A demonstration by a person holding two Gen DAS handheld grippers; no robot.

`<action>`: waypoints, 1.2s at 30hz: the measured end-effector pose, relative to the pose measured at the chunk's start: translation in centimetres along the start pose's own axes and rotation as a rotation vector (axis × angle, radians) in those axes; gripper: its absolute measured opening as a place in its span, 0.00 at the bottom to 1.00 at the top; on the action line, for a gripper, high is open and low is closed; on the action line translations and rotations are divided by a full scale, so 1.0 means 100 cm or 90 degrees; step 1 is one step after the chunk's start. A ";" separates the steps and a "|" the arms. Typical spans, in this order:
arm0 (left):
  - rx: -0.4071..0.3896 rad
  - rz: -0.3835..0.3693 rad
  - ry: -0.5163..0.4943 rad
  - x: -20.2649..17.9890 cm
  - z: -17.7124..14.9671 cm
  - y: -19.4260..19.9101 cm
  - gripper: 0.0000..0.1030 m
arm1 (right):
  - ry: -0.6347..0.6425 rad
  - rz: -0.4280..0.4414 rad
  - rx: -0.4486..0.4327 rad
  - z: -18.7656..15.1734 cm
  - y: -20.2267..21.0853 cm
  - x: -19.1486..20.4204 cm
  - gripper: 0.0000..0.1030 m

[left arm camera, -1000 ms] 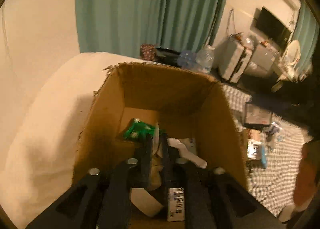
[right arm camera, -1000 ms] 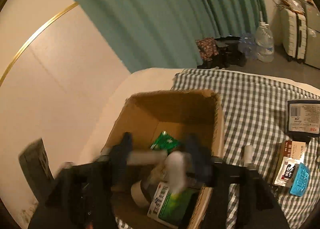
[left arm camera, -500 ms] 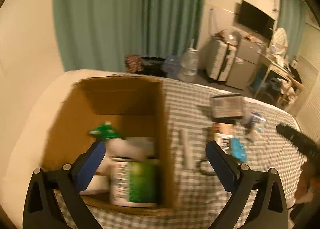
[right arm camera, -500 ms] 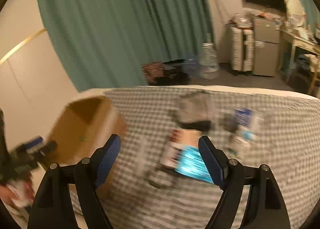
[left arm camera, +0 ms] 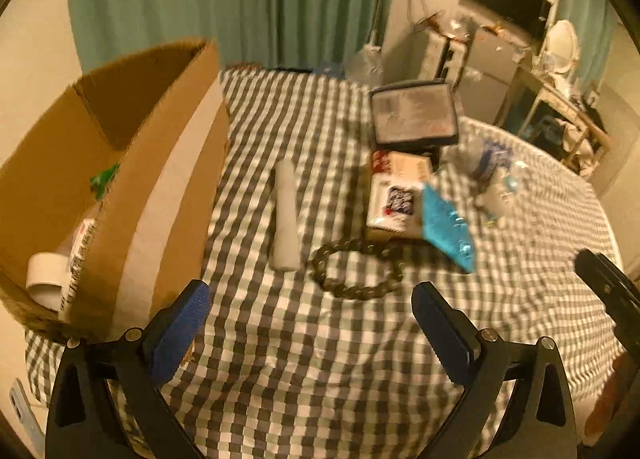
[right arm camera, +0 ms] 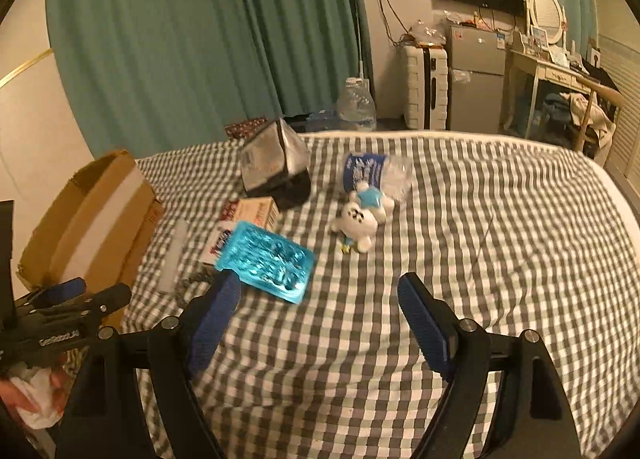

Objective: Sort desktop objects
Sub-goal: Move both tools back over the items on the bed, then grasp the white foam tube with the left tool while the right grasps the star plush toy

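Observation:
A cardboard box (left arm camera: pixel 132 163) stands at the left on the checked cloth and holds a tape roll (left arm camera: pixel 46 279) and packets. On the cloth lie a white tube (left arm camera: pixel 286 215), a bead bracelet (left arm camera: pixel 356 271), a blue blister pack (left arm camera: pixel 446 227), a paper box (left arm camera: pixel 396 195) and a dark case (left arm camera: pixel 414 115). My left gripper (left arm camera: pixel 310 323) is open and empty, just short of the bracelet. My right gripper (right arm camera: pixel 320 319) is open and empty, near the blue blister pack (right arm camera: pixel 266 261). A white plush toy (right arm camera: pixel 360 219) lies farther off.
A crumpled blue-and-clear bag (right arm camera: pixel 374 173) lies behind the plush toy. The cardboard box (right arm camera: pixel 88 219) shows at the left of the right wrist view. Green curtains (right arm camera: pixel 200 39), a suitcase (right arm camera: pixel 424 87), a small fridge and a desk stand beyond the cloth.
Both grippers have come out of the cardboard box and swung right over the cloth. The left one opened and left its item in the box. Both now face the loose objects.

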State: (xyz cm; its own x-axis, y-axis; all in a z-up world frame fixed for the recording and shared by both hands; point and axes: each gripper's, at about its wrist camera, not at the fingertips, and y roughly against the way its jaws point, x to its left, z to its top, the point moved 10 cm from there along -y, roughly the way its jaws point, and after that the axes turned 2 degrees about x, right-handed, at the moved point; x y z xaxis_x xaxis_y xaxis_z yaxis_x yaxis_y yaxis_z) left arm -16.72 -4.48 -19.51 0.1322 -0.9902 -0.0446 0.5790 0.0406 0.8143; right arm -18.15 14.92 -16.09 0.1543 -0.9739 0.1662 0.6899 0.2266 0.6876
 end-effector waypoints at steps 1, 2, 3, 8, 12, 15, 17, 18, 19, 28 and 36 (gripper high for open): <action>-0.003 0.020 0.002 0.003 0.000 -0.005 1.00 | -0.005 0.001 0.006 -0.001 -0.006 -0.001 0.79; -0.006 0.041 -0.002 0.005 -0.001 -0.010 1.00 | -0.012 0.002 0.012 -0.007 -0.009 -0.005 0.79; -0.012 0.070 -0.009 0.005 -0.001 -0.012 1.00 | -0.017 0.005 0.018 -0.008 -0.013 -0.009 0.79; -0.031 0.136 -0.033 -0.002 0.001 -0.025 1.00 | -0.043 -0.005 0.031 -0.011 -0.034 -0.023 0.79; -0.028 0.082 -0.027 -0.020 -0.005 -0.030 1.00 | -0.072 -0.008 0.052 -0.014 -0.050 -0.036 0.79; 0.001 0.037 -0.003 -0.030 -0.015 -0.037 1.00 | -0.089 -0.008 0.061 -0.015 -0.058 -0.042 0.79; -0.008 0.057 -0.016 -0.028 -0.011 -0.044 1.00 | -0.092 -0.009 0.061 -0.013 -0.061 -0.044 0.79; -0.007 0.072 -0.019 -0.025 -0.008 -0.051 1.00 | -0.091 -0.010 0.060 -0.012 -0.062 -0.044 0.79; 0.005 0.077 -0.014 -0.019 -0.006 -0.060 1.00 | -0.091 -0.009 0.060 -0.011 -0.065 -0.044 0.79; 0.030 0.099 -0.020 -0.006 0.017 -0.106 1.00 | -0.081 -0.013 0.048 0.016 -0.098 -0.040 0.79; 0.029 0.116 0.010 0.017 0.032 -0.124 1.00 | -0.104 -0.028 0.056 0.032 -0.139 -0.052 0.79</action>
State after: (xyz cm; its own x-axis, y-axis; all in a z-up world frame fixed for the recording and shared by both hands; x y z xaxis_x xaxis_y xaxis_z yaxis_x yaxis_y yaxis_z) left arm -26.25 -7.13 -27.83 0.2451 -0.9646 0.0970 0.5075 0.2129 0.8349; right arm -30.79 16.83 -24.25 0.0031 -0.9703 0.2417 0.6283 0.1899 0.7544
